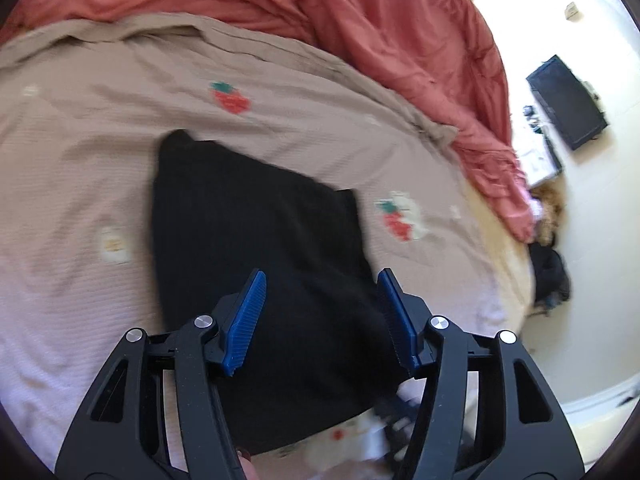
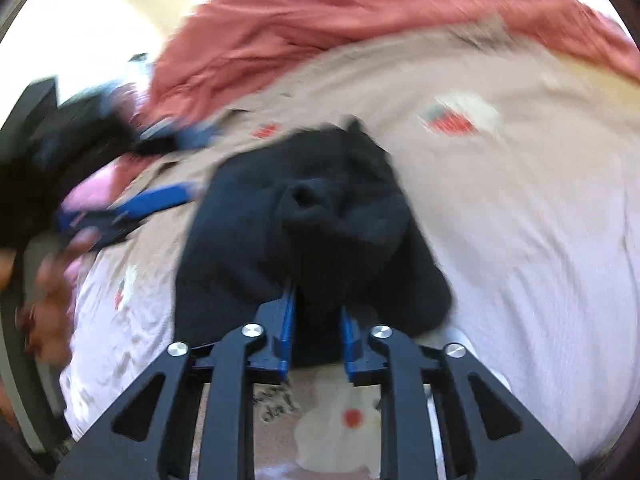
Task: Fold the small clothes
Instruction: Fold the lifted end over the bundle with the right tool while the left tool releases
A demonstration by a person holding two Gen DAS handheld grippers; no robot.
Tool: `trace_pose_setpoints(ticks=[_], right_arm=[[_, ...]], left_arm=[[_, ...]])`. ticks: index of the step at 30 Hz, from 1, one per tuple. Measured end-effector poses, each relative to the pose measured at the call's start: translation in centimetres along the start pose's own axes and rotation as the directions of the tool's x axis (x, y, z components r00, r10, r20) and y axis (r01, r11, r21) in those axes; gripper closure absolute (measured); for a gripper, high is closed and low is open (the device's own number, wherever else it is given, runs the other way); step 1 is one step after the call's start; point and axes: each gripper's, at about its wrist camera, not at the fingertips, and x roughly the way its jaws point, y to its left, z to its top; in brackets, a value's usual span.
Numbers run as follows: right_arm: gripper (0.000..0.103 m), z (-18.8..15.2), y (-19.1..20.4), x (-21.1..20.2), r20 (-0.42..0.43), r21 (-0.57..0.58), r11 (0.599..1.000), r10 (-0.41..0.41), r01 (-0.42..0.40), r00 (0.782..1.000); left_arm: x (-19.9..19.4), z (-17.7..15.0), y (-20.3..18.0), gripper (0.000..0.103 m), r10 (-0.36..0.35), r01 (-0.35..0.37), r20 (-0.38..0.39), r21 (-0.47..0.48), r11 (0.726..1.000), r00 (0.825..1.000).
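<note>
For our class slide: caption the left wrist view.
Open left gripper above a black garment on a strawberry-print sheet.

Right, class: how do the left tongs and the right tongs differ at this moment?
The left tongs stand wide apart; the right tongs stand narrow. The left tongs hover empty above the black garment; the right tongs have it bunched between them. Both have blue pads.

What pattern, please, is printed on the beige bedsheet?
Red strawberries on the beige bedsheet, clearest in the left wrist view.
</note>
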Motion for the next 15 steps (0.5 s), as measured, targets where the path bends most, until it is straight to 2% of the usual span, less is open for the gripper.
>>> trace_pose_setpoints(ticks=[1,3,7,10,11,12,13,15], right_arm=[[0.075,0.0,-0.7,0.0,-0.011,0.044,0.999,0.017,-0.016,1.000],[0.072,-0.2,-1.9,-0.5,-0.027,0.130,0.991,0.030,-0.026,0.999],[0.066,-0.1,-1.9,-3.0,0.040,0.147,0.989,0.026,-0.031,0.999],[0.065,1.6,-2.1,-4.2,0.098,0.124,0.991,0.027,-0.039,0.995],[0.063,2.1,-2.3,-4.3,0.109,0.114,0.993,0.032,-0.044,0.994],[0.056,2.6,-2.6,-4.2,0.115,0.104,0.993,0.036,-0.048,0.993],[0.049,3.2,-2.9,-3.9,0.115,0.087,0.995,0.044,-0.054,0.992],[0.048,4.3,-3.3,-2.6,0.074,0.059,0.995,0.079,-0.083,0.994]], left_arm=[[-0.2,-0.4,0.4,0.053,0.033,-0.033,0.000,0.002,0.999,0.999],[-0.3,-1.6,1.7,0.053,0.106,-0.106,-0.007,0.008,0.994,0.994],[-0.5,-3.3,2.7,0.053,0.228,-0.230,0.037,0.062,0.971,0.973],[0.1,-4.3,3.7,0.052,0.230,-0.231,0.023,0.052,0.972,0.973],[0.3,-4.7,3.8,0.052,0.226,-0.227,0.020,0.045,0.973,0.974],[0.5,-5.0,3.8,0.052,0.222,-0.223,0.016,0.043,0.974,0.975],[0.7,-5.3,3.8,0.052,0.219,-0.219,0.013,0.044,0.975,0.976],[1.0,-5.6,3.4,0.050,0.220,-0.221,0.013,0.054,0.974,0.975]])
